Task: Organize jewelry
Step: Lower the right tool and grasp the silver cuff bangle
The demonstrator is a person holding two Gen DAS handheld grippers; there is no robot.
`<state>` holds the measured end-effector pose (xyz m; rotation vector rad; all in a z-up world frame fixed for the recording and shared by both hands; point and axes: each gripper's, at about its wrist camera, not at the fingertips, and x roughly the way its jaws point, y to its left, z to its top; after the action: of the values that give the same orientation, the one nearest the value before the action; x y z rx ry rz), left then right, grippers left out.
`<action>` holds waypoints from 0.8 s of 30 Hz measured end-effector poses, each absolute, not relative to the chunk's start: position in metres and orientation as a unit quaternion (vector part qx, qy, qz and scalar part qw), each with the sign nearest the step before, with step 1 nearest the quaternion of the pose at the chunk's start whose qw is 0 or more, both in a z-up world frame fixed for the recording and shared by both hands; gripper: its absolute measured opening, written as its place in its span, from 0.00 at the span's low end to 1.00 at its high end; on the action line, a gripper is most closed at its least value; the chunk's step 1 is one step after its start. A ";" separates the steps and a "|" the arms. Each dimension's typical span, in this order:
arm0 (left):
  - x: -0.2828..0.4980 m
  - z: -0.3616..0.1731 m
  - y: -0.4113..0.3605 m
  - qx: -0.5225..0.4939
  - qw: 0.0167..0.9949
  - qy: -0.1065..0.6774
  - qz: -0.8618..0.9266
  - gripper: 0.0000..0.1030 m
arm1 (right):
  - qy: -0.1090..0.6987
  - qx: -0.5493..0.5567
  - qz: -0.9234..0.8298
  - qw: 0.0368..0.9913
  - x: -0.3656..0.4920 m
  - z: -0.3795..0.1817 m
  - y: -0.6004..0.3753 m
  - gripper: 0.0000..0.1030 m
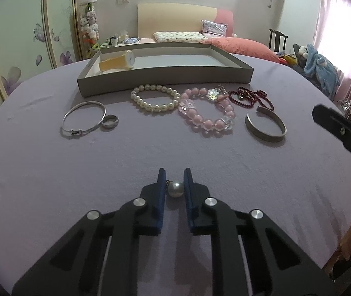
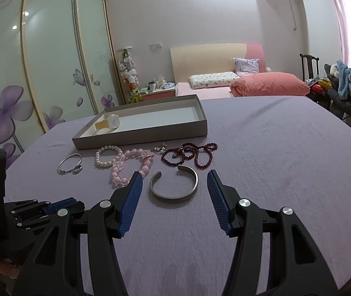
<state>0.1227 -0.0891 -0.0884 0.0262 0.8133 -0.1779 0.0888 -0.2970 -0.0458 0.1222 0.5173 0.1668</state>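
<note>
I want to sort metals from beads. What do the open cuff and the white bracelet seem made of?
Open cuff: looks like silver-toned metal, dull grey sheen with a textured outer band. White bracelet: pearl-like beads, glossy cream; real or imitation cannot be told.

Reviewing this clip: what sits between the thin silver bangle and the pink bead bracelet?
The pearl bracelet lies between the thin silver bangle and the pink bead bracelet, with a small silver ring against the bangle. The left wrist view shows it best.
</note>
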 end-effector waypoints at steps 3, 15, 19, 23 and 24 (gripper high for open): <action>0.132 -0.085 -0.075 -0.004 0.914 0.397 -0.079 0.15 | 0.268 0.059 0.083 0.958 0.094 -0.047 -0.295 0.54; 0.163 -0.052 -0.004 -0.054 0.932 0.358 -0.010 0.15 | 0.386 -0.009 0.068 0.920 0.140 -0.071 -0.270 0.72; 0.169 -0.049 0.008 -0.060 0.933 0.354 -0.004 0.15 | 0.424 -0.027 0.049 0.904 0.156 -0.080 -0.269 0.73; 0.172 -0.051 0.012 -0.064 0.932 0.357 -0.004 0.15 | 0.442 -0.019 0.050 0.896 0.168 -0.080 -0.271 0.76; 0.172 -0.051 0.012 -0.064 0.932 0.357 -0.005 0.15 | 0.443 -0.019 0.051 0.895 0.170 -0.079 -0.270 0.76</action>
<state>0.1720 0.0120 -0.0512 -0.1307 0.7308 -0.0101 0.1699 -0.2700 -0.0794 -0.0395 0.9179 0.1055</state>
